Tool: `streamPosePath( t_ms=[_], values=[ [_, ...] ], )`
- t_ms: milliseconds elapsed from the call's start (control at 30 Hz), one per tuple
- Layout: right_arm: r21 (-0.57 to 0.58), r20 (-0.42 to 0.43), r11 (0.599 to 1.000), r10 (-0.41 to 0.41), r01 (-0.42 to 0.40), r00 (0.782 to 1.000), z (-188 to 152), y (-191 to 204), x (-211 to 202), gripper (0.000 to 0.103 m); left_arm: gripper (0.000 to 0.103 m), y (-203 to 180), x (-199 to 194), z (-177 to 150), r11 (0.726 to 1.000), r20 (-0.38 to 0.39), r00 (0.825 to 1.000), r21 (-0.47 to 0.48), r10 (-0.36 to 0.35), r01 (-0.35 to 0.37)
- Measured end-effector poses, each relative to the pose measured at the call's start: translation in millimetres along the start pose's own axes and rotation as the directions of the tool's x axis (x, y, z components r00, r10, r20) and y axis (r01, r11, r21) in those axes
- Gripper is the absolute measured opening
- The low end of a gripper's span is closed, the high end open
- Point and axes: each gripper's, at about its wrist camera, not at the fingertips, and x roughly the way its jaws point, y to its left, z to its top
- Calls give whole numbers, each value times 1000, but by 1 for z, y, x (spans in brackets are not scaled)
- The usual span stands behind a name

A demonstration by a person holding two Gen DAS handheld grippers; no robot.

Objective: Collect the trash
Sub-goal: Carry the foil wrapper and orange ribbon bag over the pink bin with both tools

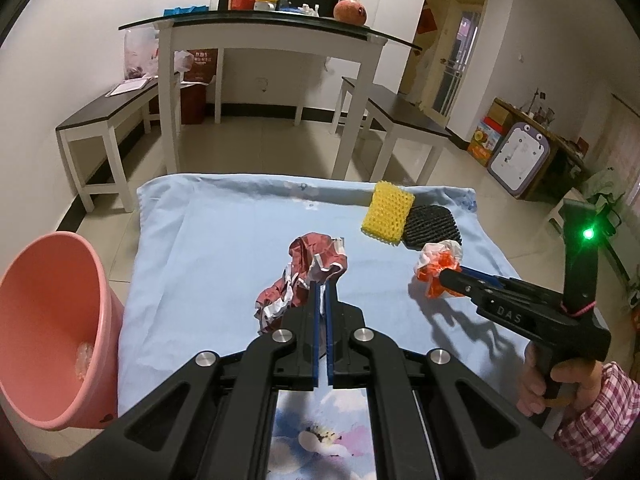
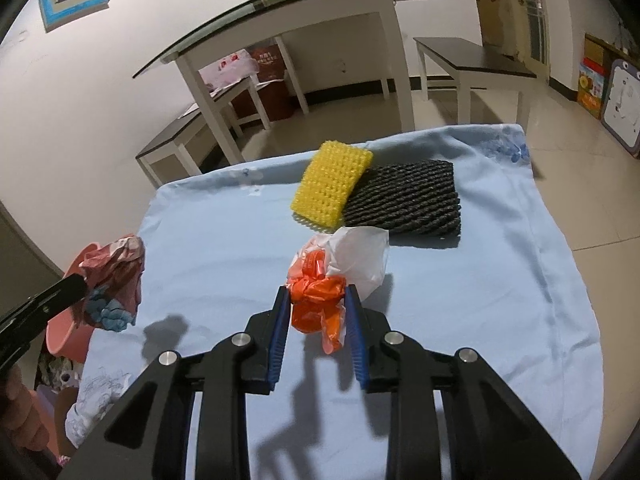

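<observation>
A: Left gripper [image 1: 321, 285], left wrist view. Jaws pressed together on the red-and-white crumpled wrapper [image 1: 306, 270], centre of frame. Wrapper hangs from the tips, above the light blue cloth [image 1: 208, 248] that covers the table.

B: Confirmed from the right wrist view. The wrapper [image 2: 116, 276] sits at the left edge of the frame, pinched at the black finger ends. The pink bucket [image 2: 66, 332] shows partly behind and below it.

A: In the left wrist view the bucket [image 1: 52, 332] is at lower left, tilted, mouth toward the camera. Something small and pale lies inside; cannot tell what.

B: Right gripper [image 2: 317, 300], centre of its own view. Blue pads are against both sides of the orange-and-white plastic bag [image 2: 332, 280]. The orange wad is squeezed between them, the white part bulges above the tips. The jaws are partly closed, gripping the bag.

A: Seen from the left wrist, that bag [image 1: 438, 260] is at right of centre, at the tip of the right gripper [image 1: 444, 276]. A hand [image 1: 556, 384] in a checked sleeve holds the handle, lower right.

B: Other items: yellow mesh sponge [image 2: 334, 188] overlaps the black mesh pad [image 2: 412, 200], upper centre of the cloth, just beyond the bag, apart from both grippers.
</observation>
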Motion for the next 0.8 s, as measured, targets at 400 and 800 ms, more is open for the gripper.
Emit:
streamPosePath(
  t_ms=[400, 800],
  values=[
    [-71, 21, 993, 100, -99, 995, -8, 42, -20, 27, 2, 10, -17, -2, 998, 41, 998, -47, 49, -47],
    [-168, 10, 972, 167, -163, 986, -6, 91, -25, 27, 2, 28, -45, -7, 986, 109, 985, -113, 131, -119]
  ],
)
